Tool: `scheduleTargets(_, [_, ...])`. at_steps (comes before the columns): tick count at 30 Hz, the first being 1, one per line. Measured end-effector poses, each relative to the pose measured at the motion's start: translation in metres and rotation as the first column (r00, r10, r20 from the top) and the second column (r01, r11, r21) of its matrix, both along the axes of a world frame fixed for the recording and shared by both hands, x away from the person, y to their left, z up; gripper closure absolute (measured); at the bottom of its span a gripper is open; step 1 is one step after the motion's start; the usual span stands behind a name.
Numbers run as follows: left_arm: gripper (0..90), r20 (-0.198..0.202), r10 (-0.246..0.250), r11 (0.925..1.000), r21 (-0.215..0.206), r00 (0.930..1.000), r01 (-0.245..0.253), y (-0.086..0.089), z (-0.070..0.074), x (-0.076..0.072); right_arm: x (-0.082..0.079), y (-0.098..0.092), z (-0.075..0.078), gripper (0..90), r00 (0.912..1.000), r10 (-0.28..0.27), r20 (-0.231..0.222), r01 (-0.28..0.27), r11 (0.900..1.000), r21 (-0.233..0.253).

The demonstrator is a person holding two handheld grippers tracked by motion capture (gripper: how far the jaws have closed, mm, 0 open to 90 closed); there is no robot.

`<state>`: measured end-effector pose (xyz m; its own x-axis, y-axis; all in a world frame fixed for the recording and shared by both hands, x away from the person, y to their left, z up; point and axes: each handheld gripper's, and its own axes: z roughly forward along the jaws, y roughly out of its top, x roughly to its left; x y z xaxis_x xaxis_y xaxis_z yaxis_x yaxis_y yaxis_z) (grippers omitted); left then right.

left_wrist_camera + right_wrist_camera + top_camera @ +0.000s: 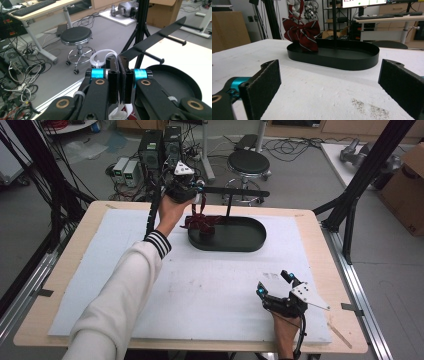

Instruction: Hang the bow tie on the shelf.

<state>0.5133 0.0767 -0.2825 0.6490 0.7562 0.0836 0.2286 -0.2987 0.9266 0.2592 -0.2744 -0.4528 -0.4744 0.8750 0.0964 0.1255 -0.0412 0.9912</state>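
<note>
While left tool (119,75) clamps the bow tie's white strap (100,55) beside the rack arm (155,37), right tool (329,85) gapes.

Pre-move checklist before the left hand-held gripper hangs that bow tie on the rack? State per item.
1. Left hand-held gripper shut on the bow tie's white strap: ok.
2. Bow tie lifted off the black tray: cannot tell; it hangs low over the tray's left end.
3. Strap loop open enough for a peg: ok, loop shows above the jaws.
4. Nearest rack peg free: ok.
5. Right hand-held gripper out of the way: ok, open, near the table's front edge.
</note>
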Motion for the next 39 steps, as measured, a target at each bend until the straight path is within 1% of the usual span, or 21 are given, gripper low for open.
scheduleTargets(2, [87.1,-0.002,0.004,1.0000,0.008,1.0000,-0.004,0.001,-0.001,0.000,0.000,0.000,0.000,3.4,1.0000,-0.001,0.000,0.001,1.000,0.001])
scheduleTargets(3, [87.2,-0.004,0.005,1.0000,0.003,1.0000,-0.005,0.001,-0.002,0.000,0.000,0.000,0.000,3.4,1.0000,-0.002,0.000,0.002,1.000,0.001])
scheduleTargets(5, [87.0,-0.008,0.007,0.9999,0.013,0.9999,-0.007,0.003,-0.003,0.000,0.000,0.000,0.000,3.4,1.0000,-0.001,0.000,0.001,1.000,0.001])
scheduleTargets(7, [86.7,-0.013,0.007,1.0000,0.007,0.9999,-0.007,0.004,-0.005,0.000,0.000,0.000,0.000,3.4,1.0000,0.000,-0.002,0.000,1.000,0.002])
scheduleTargets(8, [86.2,-0.015,0.009,0.9999,0.013,0.9999,-0.009,0.005,-0.006,0.000,0.000,0.000,0.000,3.4,1.0000,-0.001,-0.001,0.001,1.000,0.001])
scheduleTargets(9, [85.4,-0.017,0.010,0.9999,0.012,0.9998,-0.010,0.006,-0.006,0.001,0.000,0.000,0.000,3.4,1.0000,-0.002,0.000,0.002,1.000,0.002])
scheduleTargets(11, [80.5,-0.032,0.011,0.9999,0.011,0.9994,-0.011,0.007,-0.008,0.001,0.000,0.000,0.000,3.4,1.0000,-0.001,-0.001,0.001,1.000,0.001])
scheduleTargets(15, [75.6,-0.033,0.025,0.9996,0.009,0.9991,-0.025,0.011,-0.010,0.000,0.000,0.000,0.000,3.4,1.0000,-0.003,0.006,0.003,1.000,-0.003])
scheduleTargets(19, [64.9,-0.045,0.035,0.9994,0.005,0.9984,-0.035,0.016,-0.013,-0.001,0.000,0.000,0.000,3.4,1.0000,-0.004,0.005,0.004,1.000,-0.002])
scheduleTargets(20, [61.6,-0.050,0.036,0.9993,-0.003,0.9981,-0.036,0.017,-0.014,-0.002,0.000,0.000,0.000,3.4,1.0000,-0.002,0.004,0.002,1.000,-0.004])
scheduleTargets(22, [53.6,-0.064,0.024,0.9997,-0.010,0.9977,-0.024,0.020,-0.016,-0.003,0.000,0.000,0.000,3.4,1.0000,0.001,0.003,-0.001,1.000,0.000])
scheduleTargets(23, [49.8,-0.068,0.014,0.9999,-0.005,0.9976,-0.014,0.021,-0.017,-0.004,0.000,-0.001,0.000,3.4,1.0000,0.001,0.009,-0.001,1.000,-0.003])
scheduleTargets(25, [37.6,-0.076,0.006,1.0000,-0.003,0.9971,-0.006,0.023,-0.020,-0.005,0.000,-0.001,0.000,3.4,1.0000,0.000,0.009,0.000,1.000,-0.003])
scheduleTargets(26, [32.9,-0.074,0.000,1.0000,-0.003,0.9972,0.000,0.024,-0.021,-0.006,0.000,-0.001,0.000,3.4,1.0000,0.000,0.009,0.000,1.000,-0.005])
scheduleTargets(29, [16.5,-0.045,-0.013,0.9999,-0.004,0.9989,0.013,0.032,-0.024,-0.010,0.000,0.000,0.000,3.4,1.0000,0.001,0.009,-0.001,1.000,-0.003])
scheduleTargets(30, [13.8,-0.031,-0.020,0.9997,-0.014,0.9993,0.019,0.037,-0.026,-0.013,0.000,-0.001,0.000,3.4,1.0000,0.003,0.009,-0.003,1.000,-0.003])
scheduleTargets(32, [13.4,-0.008,-0.020,0.9995,-0.026,0.9998,0.020,0.045,-0.030,-0.020,0.000,0.000,0.000,3.4,1.0000,0.003,0.006,-0.003,1.000,0.000])
scheduleTargets(35, [13.3,0.020,-0.039,0.9976,-0.057,0.9990,0.040,0.060,-0.036,-0.032,-0.001,0.000,0.000,3.4,1.0000,0.003,0.006,-0.003,1.000,-0.002])
scheduleTargets(37, [13.3,0.036,-0.051,0.9955,-0.078,0.9981,0.054,0.071,-0.042,-0.044,-0.001,0.000,0.000,3.4,1.0000,0.001,0.007,-0.001,1.000,-0.002])
scheduleTargets(38, [13.3,0.045,-0.056,0.9952,-0.078,0.9975,0.059,0.078,-0.046,-0.052,-0.001,0.000,0.000,3.4,1.0000,-0.001,0.009,0.001,1.000,-0.006])
scheduleTargets(39, [13.3,0.054,-0.056,0.9944,-0.087,0.9970,0.061,0.085,-0.050,-0.060,-0.001,0.000,0.000,3.4,0.9999,-0.002,0.011,0.002,1.000,-0.007])
